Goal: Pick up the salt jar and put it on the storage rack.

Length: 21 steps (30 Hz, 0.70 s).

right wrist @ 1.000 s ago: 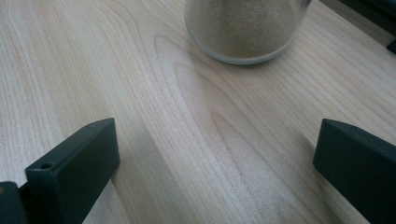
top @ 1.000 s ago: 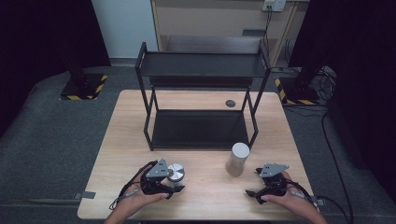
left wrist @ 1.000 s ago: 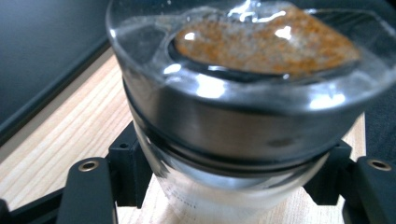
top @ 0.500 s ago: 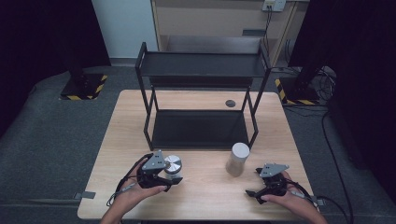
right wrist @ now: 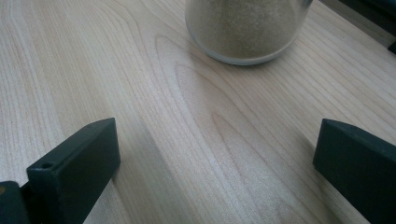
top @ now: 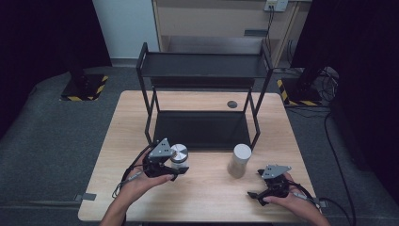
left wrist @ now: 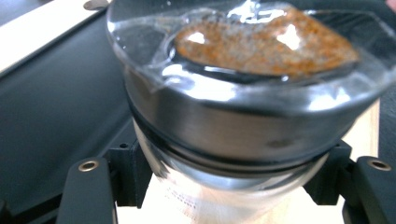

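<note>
The left tool (top: 175, 165) has risen, clamping the spice jar (top: 179, 155); the right tool (top: 258, 186) rests spread.

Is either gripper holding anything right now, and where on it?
The left gripper holds the glass spice jar, clamped on its body just below the metal lid. The right gripper is open and empty.

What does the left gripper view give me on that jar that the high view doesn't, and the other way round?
Left gripper view: reddish-brown powder under the clear lid window, and the jaws clamped on the jar below its metal band. High view: the black shelf, the second jar standing on the table, and the right gripper with open jaws. Both: the left gripper gripping that jar in front of the shelf.
</note>
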{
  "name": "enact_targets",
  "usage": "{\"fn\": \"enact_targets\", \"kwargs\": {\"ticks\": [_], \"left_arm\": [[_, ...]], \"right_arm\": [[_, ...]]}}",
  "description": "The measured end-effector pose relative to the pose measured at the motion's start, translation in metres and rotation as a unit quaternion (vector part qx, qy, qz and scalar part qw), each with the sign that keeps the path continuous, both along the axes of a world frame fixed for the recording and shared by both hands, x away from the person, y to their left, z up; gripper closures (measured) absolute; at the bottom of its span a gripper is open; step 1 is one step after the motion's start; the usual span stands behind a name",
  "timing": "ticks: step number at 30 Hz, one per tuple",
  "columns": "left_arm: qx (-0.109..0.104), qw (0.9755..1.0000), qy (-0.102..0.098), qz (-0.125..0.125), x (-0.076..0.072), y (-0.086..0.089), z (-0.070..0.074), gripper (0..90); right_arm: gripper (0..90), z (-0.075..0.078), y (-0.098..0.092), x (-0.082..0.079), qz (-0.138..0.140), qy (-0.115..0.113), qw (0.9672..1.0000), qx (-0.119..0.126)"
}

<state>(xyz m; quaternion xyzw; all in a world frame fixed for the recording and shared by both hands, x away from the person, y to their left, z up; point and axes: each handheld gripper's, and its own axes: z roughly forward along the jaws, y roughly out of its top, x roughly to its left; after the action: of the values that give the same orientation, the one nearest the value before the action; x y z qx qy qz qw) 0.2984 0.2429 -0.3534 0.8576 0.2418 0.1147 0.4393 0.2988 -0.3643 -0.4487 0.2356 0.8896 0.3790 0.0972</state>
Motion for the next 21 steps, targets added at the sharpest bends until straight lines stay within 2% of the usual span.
{"fn": "enact_targets", "kwargs": {"ticks": [2,8,13,16,21], "left_arm": [[-0.002,0.9999,-0.002,0.012,0.000,-0.002,0.004,29.7],[0.005,0.9997,-0.009,0.020,0.004,-0.008,0.017,29.7],[-0.001,0.9995,-0.012,0.031,0.006,-0.010,0.026,29.7],[0.007,0.9991,-0.016,0.038,0.006,-0.011,0.035,29.8],[0.006,0.9985,-0.024,0.050,0.006,-0.011,0.052,29.7]], "right_arm": [[1.5,0.000,0.000,0.000,0.000,0.000,1.0000,0.000],[1.5,0.000,0.000,0.000,0.000,0.000,1.0000,0.000],[1.5,0.000,0.000,0.000,0.000,0.000,1.0000,0.000],[1.5,0.000,0.000,0.000,0.000,0.000,1.0000,0.000],[1.5,0.000,0.000,0.000,0.000,0.000,1.0000,0.000]]}}
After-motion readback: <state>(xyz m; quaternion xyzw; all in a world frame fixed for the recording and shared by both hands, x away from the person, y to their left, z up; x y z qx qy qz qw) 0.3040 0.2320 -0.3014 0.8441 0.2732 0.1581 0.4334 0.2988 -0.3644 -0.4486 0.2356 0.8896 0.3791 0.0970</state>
